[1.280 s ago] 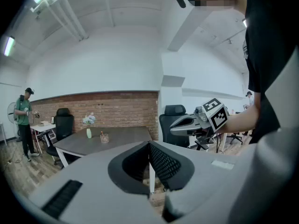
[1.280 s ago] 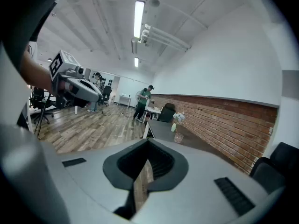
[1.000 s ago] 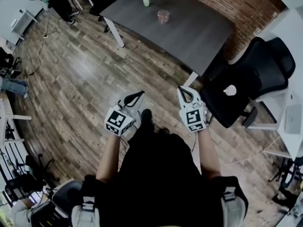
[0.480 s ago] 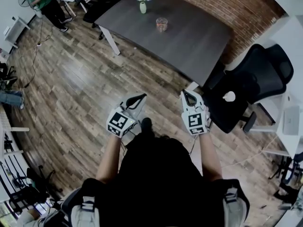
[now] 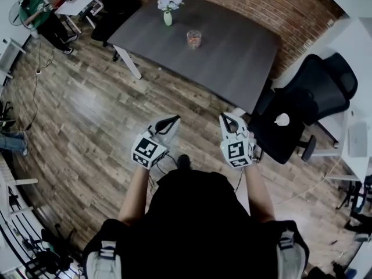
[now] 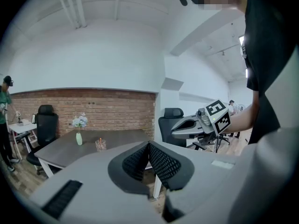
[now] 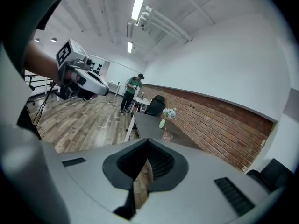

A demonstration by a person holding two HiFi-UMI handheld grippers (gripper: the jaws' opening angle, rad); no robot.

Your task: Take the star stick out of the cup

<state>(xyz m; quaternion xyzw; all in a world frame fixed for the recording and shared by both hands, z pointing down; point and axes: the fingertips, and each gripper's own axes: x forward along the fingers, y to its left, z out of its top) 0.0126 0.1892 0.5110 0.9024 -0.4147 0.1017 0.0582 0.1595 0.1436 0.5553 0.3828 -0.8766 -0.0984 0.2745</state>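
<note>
A clear cup (image 5: 193,38) stands on the dark grey table (image 5: 232,51), far ahead of me. The cup (image 6: 100,144) holds a thin reddish stick; its shape is too small to make out. The same cup (image 7: 167,136) shows beyond the right jaws. My left gripper (image 5: 174,118) and right gripper (image 5: 225,115) hang side by side in front of my body, over the wooden floor and well short of the table. Both are shut with nothing between the jaws. The left gripper (image 6: 148,143) and the right gripper (image 7: 148,140) each point toward the table.
A green vase of pale flowers (image 5: 168,17) stands on the table left of the cup. A black office chair (image 5: 314,97) sits at the right, beside a white desk (image 5: 360,45). A person in green (image 5: 36,13) stands at the far left by another desk.
The table and cup have slid lower in the head view, nearer to me. Both grippers have stayed shut in front of my body.
</note>
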